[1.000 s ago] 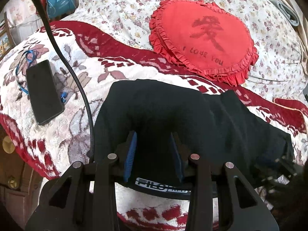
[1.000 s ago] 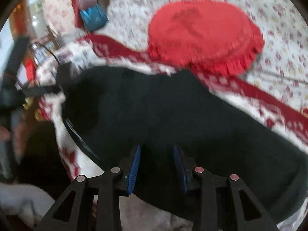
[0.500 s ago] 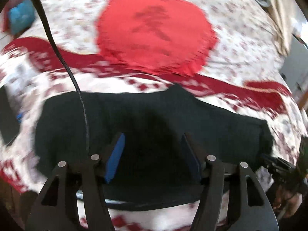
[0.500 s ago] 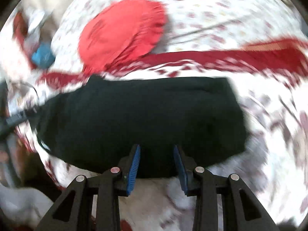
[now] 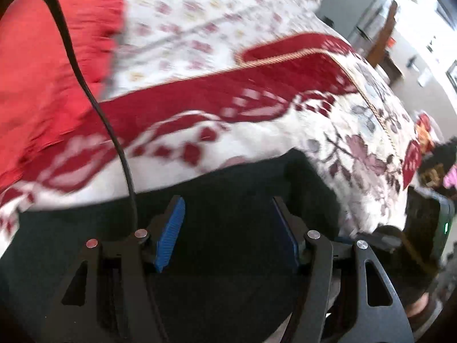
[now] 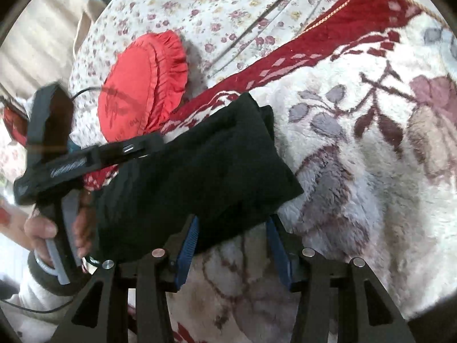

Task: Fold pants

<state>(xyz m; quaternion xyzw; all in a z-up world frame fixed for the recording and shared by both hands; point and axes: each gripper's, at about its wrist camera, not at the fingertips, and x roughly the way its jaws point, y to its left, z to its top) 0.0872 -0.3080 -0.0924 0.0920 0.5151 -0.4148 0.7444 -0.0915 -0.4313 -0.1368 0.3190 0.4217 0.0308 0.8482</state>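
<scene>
Black folded fabric pants (image 6: 197, 168) lying mid-frame on a plush white, red-bordered floral blanket (image 6: 357, 154), near edge hidden behind the right gripper (image 6: 232, 245). Jaws opening, blue pads clear of the cloth. Left gripper (image 5: 227, 230) spread wide over blurred dark cloth, gripping nothing. Red ruffled cushion (image 6: 142, 83) at upper left, partly covered. Left hand (image 6: 57, 228) at lower left, sleeve cut off.
</scene>
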